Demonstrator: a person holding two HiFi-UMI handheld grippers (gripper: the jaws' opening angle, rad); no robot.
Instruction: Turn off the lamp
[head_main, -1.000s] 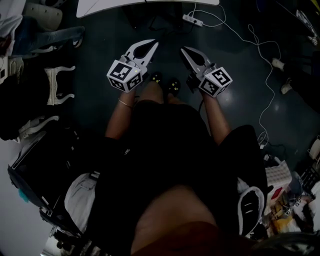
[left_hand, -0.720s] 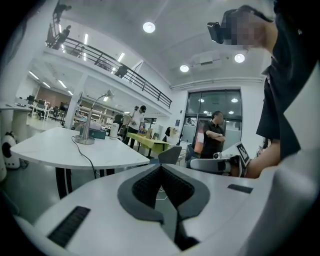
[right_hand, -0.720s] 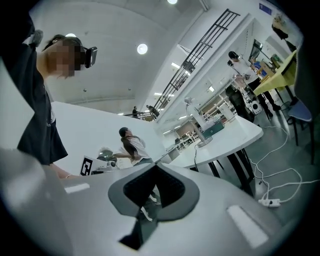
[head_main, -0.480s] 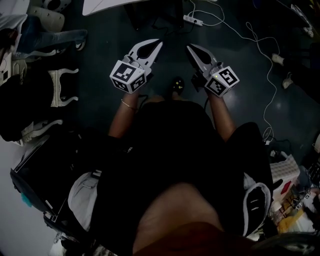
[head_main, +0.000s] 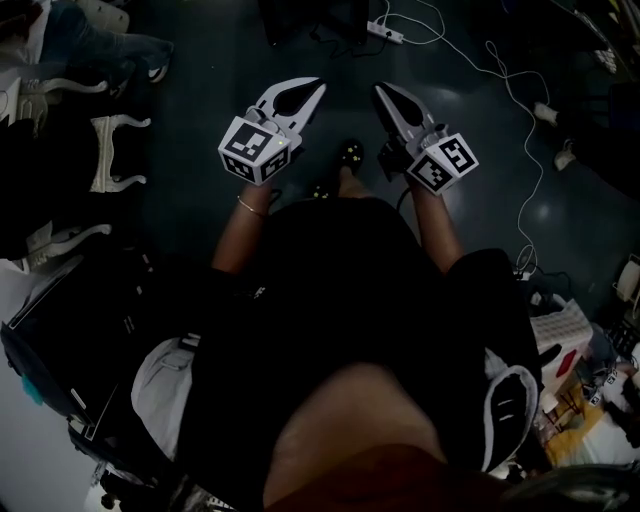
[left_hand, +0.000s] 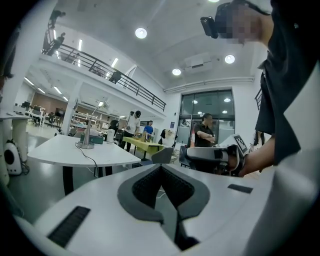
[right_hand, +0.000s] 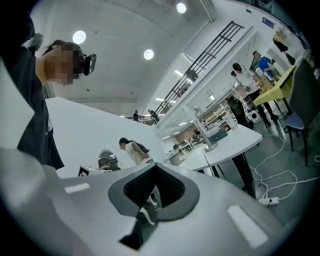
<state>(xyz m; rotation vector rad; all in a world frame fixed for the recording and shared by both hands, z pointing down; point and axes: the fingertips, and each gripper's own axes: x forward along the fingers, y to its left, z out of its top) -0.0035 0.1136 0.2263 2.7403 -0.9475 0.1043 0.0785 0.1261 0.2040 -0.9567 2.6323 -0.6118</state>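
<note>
I hold both grippers out in front of me over the dark floor, pointing roughly level. The left gripper has its jaws together with nothing between them, and the right gripper is closed and empty as well. The two sit side by side with a gap between them, tips angled slightly toward each other, and my shoes show just below that gap. The lamp is well ahead of me, standing upright on a white surface next to a green box. Its slim neck rises from a cone-shaped base, and its cable trails across the surface and over the near edge. I cannot tell whether its head is lit. Neither gripper is near it. A white power strip lies on the floor ahead of me with a white cord running off to the right. Several people stand farther back in the hall.
</note>
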